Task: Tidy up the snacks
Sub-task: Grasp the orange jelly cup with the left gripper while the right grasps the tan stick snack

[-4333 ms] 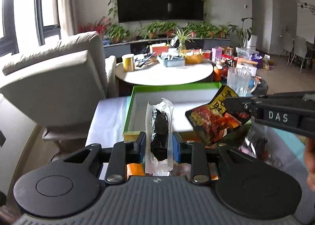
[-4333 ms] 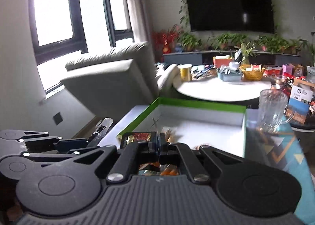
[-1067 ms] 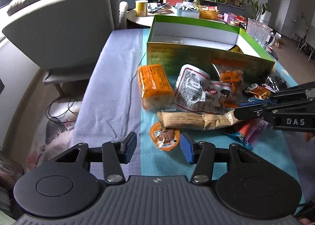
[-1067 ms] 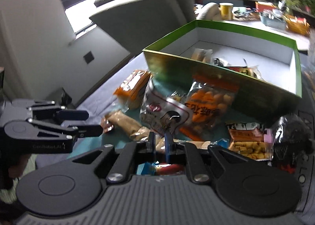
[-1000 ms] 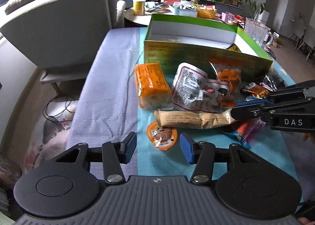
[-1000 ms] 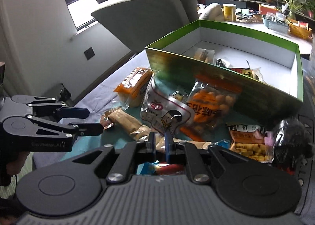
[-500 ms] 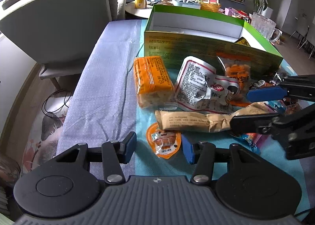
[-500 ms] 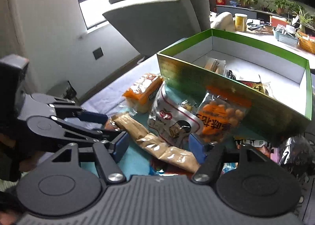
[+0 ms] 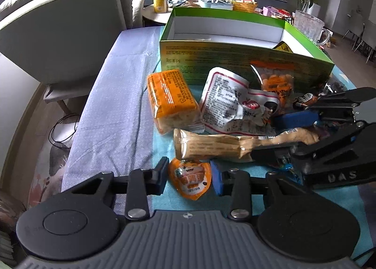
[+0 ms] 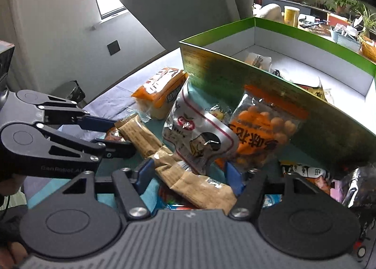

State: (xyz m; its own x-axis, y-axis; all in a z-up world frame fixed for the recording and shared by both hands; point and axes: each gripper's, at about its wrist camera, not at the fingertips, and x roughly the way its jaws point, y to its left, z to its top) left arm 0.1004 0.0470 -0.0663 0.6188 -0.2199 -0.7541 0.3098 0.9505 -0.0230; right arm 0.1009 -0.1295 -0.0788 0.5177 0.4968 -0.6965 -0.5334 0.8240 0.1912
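A small round orange packet [image 9: 190, 180] lies on the teal cloth between the pads of my left gripper [image 9: 189, 178]. Its jaws are closing and both pads touch the packet's edges. A long tan bar packet [image 9: 211, 146] lies just behind it. My right gripper [image 10: 189, 177] straddles that bar's [image 10: 188, 179] right end, its jaws closing slightly but the pads still off it. Each gripper shows in the other's view: the right gripper [image 9: 265, 137], the left gripper [image 10: 119, 136]. The green box [image 9: 223, 57] behind holds a few snacks.
An orange bread pack [image 9: 169, 97], a white and red pouch [image 9: 230, 102] and a bag of orange balls [image 9: 277, 81] lie against the box front. More packets lie at the right. A grey armchair [image 9: 58, 22] stands left, and a glass jug [image 9: 307, 24] stands far right.
My left jaws have narrowed onto the orange packet. The right jaws went from shut to wide apart and now sit around the tan bar's end.
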